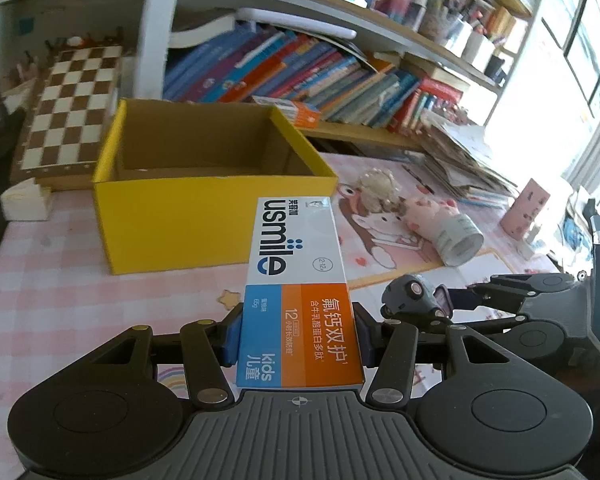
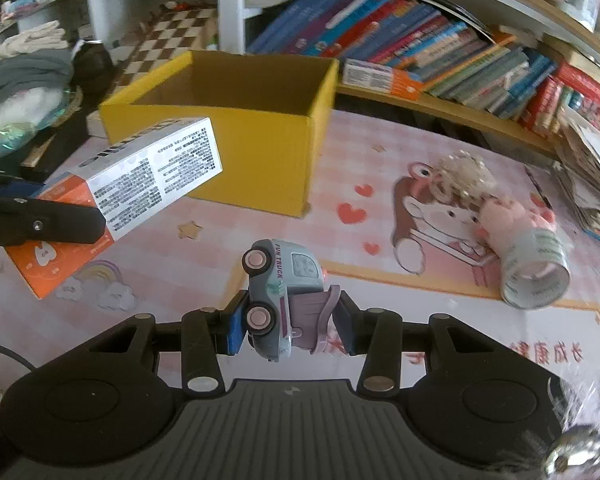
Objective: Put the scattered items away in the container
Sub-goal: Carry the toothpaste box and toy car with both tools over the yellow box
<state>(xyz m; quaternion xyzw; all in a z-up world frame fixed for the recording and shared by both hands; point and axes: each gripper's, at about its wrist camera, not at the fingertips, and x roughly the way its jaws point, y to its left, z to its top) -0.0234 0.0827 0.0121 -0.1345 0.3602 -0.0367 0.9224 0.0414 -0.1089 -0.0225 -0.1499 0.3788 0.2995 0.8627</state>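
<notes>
Now we carry both loads toward the yellow box [image 1: 204, 184], which stands open on the pink tablecloth [image 1: 60, 280] just ahead. Our left gripper [image 1: 296, 332] clamps the toothpaste carton [image 1: 296, 280] at its near end; our right gripper [image 2: 288, 324] pinches the toy truck [image 2: 280, 292] sideways. We should clear the near rim before letting go, carton first. The box looks empty, though its floor is partly hidden.

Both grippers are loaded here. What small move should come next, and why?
Probably carry both loads on over the open yellow cardboard box before any release. The left gripper clamps the white, blue and orange toothpaste carton, the right gripper clamps the small grey toy truck, and both hang short of the box's near wall, above the pink tablecloth.
</notes>
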